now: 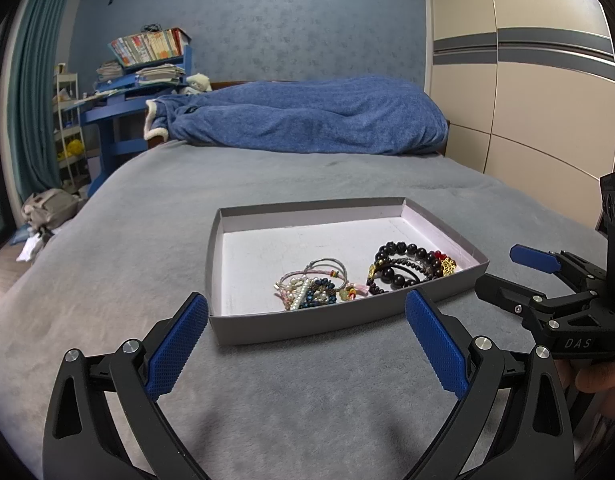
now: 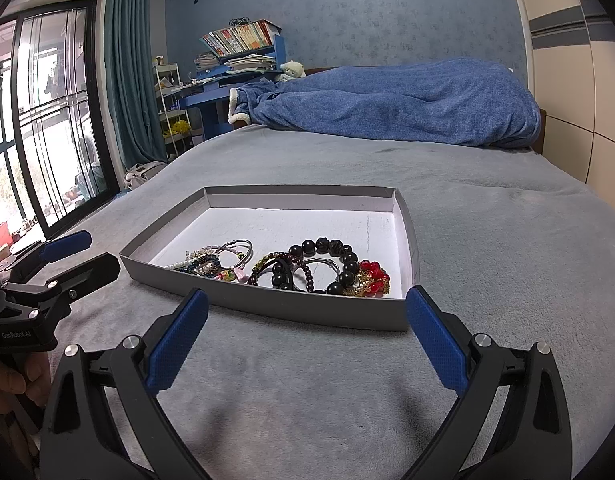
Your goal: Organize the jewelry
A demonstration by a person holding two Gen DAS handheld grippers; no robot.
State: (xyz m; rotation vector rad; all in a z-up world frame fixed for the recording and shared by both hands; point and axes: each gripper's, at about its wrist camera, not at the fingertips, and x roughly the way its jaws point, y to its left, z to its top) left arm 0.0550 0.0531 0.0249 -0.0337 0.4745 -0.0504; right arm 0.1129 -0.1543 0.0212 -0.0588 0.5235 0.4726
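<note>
A shallow grey cardboard tray [image 1: 307, 326] [image 2: 267, 304] with a white floor lies on the grey bed. At its near side are two heaps of jewelry: pearl, cord and small-bead bracelets [image 1: 313, 286] [image 2: 211, 264], and dark round-bead bracelets with red and gold beads [image 1: 411, 266] [image 2: 331, 270]. My left gripper [image 1: 307, 316] is open and empty, just in front of the tray's near wall. My right gripper [image 2: 307, 314] is open and empty, in front of the tray's near right corner. Each gripper also shows at the edge of the other's view: the right [image 1: 507, 272], the left [image 2: 83, 256].
A grey blanket [image 1: 267, 400] covers the bed. A rumpled blue quilt [image 1: 307, 116] lies at the far end. A blue desk with books [image 1: 147, 64] stands at the back left, a wardrobe [image 1: 527, 80] to the right, a window [image 2: 35, 120] to the left.
</note>
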